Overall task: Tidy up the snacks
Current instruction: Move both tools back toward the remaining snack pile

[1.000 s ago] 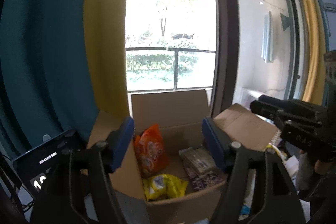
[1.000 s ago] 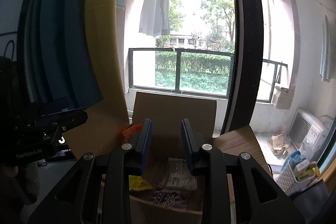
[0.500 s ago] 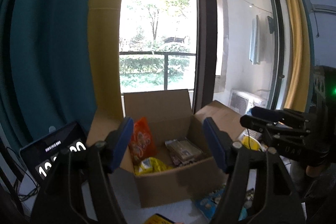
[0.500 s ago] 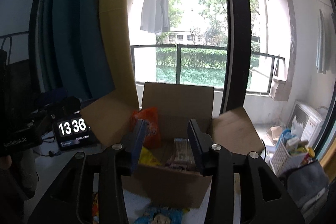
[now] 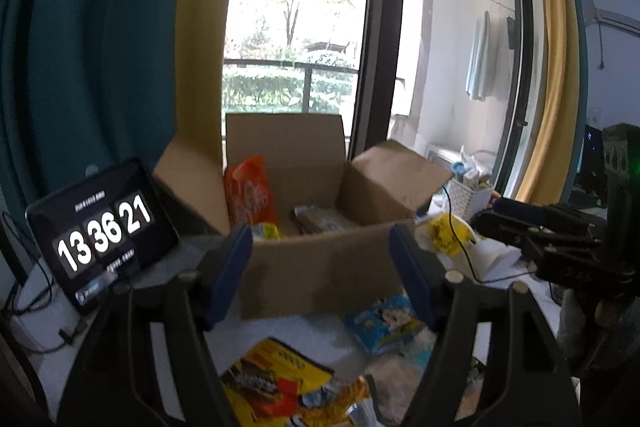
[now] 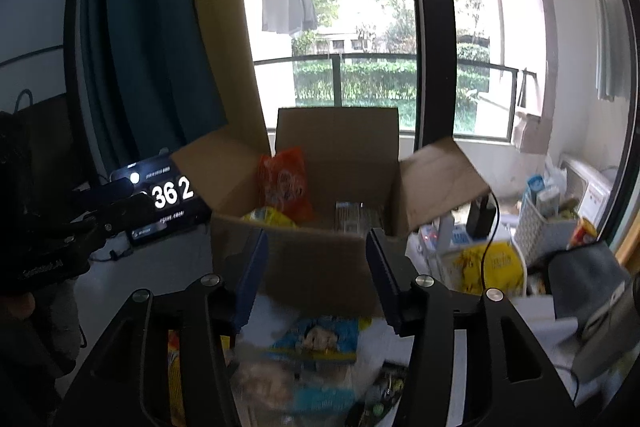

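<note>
An open cardboard box (image 5: 320, 267) (image 6: 320, 263) stands on the table by the window. Inside are an upright orange bag (image 5: 250, 193) (image 6: 284, 183), a yellow packet (image 5: 266, 231) (image 6: 270, 217) and a flat grey pack (image 5: 324, 221) (image 6: 352, 217). In front of the box lie a blue snack packet (image 5: 384, 323) (image 6: 320, 339), a yellow and red packet (image 5: 272, 383) and a pale bag (image 6: 260, 383). My left gripper (image 5: 320, 275) is open and empty, in front of the box. My right gripper (image 6: 316, 275) is open and empty, also in front of the box.
A tablet clock (image 5: 100, 227) (image 6: 168, 199) stands left of the box with cables. A white basket (image 5: 470, 193) (image 6: 548, 227) with bottles, a yellow bag (image 6: 484, 263) and a black cable lie right of the box. Curtains and a glass door stand behind.
Both grippers have pulled back and away from the box, so the table's loose packets now show. My right gripper's jaws have opened wider.
</note>
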A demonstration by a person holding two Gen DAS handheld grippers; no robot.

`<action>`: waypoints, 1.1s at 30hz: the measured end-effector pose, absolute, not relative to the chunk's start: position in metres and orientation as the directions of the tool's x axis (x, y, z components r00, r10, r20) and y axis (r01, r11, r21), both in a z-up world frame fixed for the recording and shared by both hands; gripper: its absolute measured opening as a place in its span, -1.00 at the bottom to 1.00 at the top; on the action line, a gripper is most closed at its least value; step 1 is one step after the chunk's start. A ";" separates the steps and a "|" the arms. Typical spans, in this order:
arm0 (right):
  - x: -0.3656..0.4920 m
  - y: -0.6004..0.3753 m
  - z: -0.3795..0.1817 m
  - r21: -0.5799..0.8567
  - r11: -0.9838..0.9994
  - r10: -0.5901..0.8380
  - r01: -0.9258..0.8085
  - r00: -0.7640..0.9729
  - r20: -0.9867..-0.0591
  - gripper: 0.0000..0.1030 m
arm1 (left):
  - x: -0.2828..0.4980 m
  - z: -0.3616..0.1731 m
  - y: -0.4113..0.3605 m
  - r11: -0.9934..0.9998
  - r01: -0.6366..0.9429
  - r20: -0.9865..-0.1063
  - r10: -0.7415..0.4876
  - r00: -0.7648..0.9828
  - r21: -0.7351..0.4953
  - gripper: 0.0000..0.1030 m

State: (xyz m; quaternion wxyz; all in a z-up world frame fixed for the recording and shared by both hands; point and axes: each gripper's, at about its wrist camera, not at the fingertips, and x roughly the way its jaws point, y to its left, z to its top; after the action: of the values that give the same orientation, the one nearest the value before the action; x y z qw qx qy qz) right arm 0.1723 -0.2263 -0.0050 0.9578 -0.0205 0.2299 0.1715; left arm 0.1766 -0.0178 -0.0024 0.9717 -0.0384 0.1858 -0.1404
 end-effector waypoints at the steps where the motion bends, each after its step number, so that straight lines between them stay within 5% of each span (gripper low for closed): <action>1: 0.168 -0.227 -0.009 0.043 0.940 0.320 -0.338 0.831 -0.455 0.09 | 0.172 -0.006 -0.018 0.957 0.258 -0.359 -0.288 0.888 -0.129 0.40; 33: 0.079 -0.268 -0.133 0.181 0.949 0.308 -0.258 0.639 -0.705 0.65 | 0.081 -0.134 -0.010 0.942 0.167 -0.667 -0.325 0.670 -0.291 0.59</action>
State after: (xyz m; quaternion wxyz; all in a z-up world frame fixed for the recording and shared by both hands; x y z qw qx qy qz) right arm 0.0794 -0.2675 -0.1334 0.9048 0.0318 0.3949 0.1563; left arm 0.0813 -0.0103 -0.1335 0.9081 -0.1030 0.3827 -0.1356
